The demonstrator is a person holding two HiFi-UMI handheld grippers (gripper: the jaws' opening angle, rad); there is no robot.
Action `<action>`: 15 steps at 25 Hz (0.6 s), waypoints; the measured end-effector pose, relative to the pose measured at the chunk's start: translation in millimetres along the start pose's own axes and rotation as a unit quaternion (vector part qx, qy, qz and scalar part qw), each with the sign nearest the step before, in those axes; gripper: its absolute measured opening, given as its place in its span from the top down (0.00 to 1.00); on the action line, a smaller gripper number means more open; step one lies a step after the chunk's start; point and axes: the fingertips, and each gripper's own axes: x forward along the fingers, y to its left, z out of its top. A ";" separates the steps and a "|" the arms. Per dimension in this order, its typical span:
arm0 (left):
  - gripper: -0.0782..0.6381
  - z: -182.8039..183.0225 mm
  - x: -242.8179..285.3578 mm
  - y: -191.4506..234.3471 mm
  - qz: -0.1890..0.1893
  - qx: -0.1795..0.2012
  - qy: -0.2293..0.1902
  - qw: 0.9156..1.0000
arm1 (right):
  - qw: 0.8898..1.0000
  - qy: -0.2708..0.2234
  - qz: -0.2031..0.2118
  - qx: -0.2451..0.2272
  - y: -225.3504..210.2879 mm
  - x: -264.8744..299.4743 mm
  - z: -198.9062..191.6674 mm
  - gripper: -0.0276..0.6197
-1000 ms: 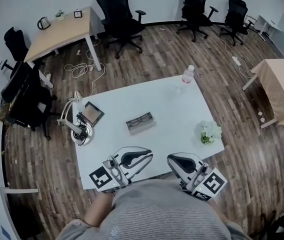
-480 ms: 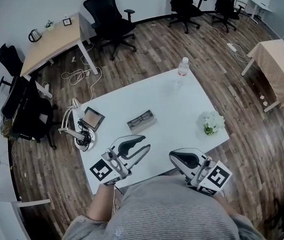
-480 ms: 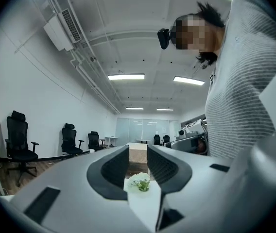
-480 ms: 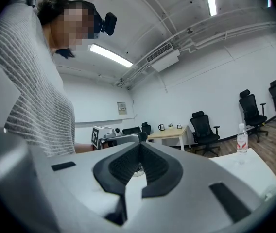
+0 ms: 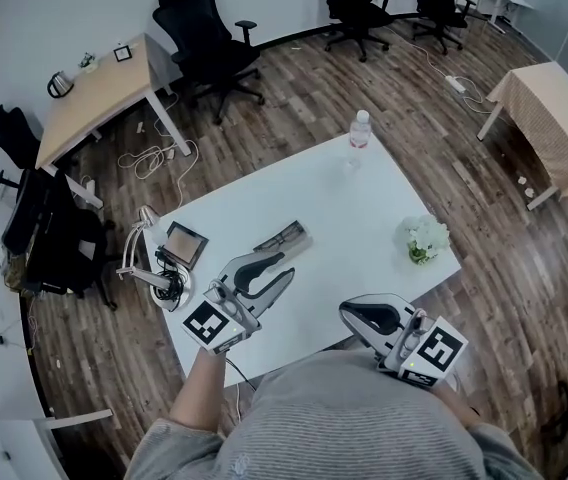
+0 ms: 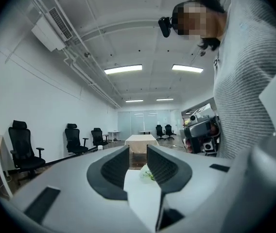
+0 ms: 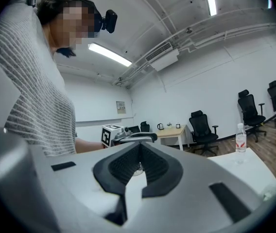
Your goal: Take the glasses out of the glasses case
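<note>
While the glasses case (image 5: 284, 239) sits untouched, maybe open, nothing's out: left gripper (image 5: 282, 266) jaws apart, right gripper (image 5: 356, 315) jaws together, both empty.

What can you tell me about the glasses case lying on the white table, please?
The glasses case is a small grey rectangular box that looks open, lying flat near the middle of the white table and turned at a slant to its edges. A darker shape sits inside, probably the glasses, though it is too small to be sure. Only the tabletop clearly touches it. The left gripper, jaws apart, points at its near side from close by, seemingly without contact.
</note>
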 end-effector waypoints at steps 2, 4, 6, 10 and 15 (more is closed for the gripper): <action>0.75 -2.0 2.2 6.7 0.003 0.005 0.010 1.000 | 1.000 0.005 0.004 0.006 2.0 0.0 -0.8 0.93; 0.75 -2.7 4.5 10.6 0.002 0.006 0.010 1.000 | 1.000 0.005 0.005 0.010 2.1 -1.0 -0.5 0.93; 0.75 -8.3 5.2 15.0 0.006 0.006 0.025 1.000 | 1.000 0.003 -0.006 0.007 -2.7 -2.9 -0.8 0.93; 0.75 -16.9 11.1 24.3 0.013 0.015 0.038 0.999 | 1.000 0.001 -0.010 0.006 -6.8 -5.5 -2.5 0.93; 0.75 -38.1 21.8 36.6 0.005 0.029 0.055 0.998 | 1.000 0.003 -0.010 0.008 -8.0 -7.1 -5.8 0.93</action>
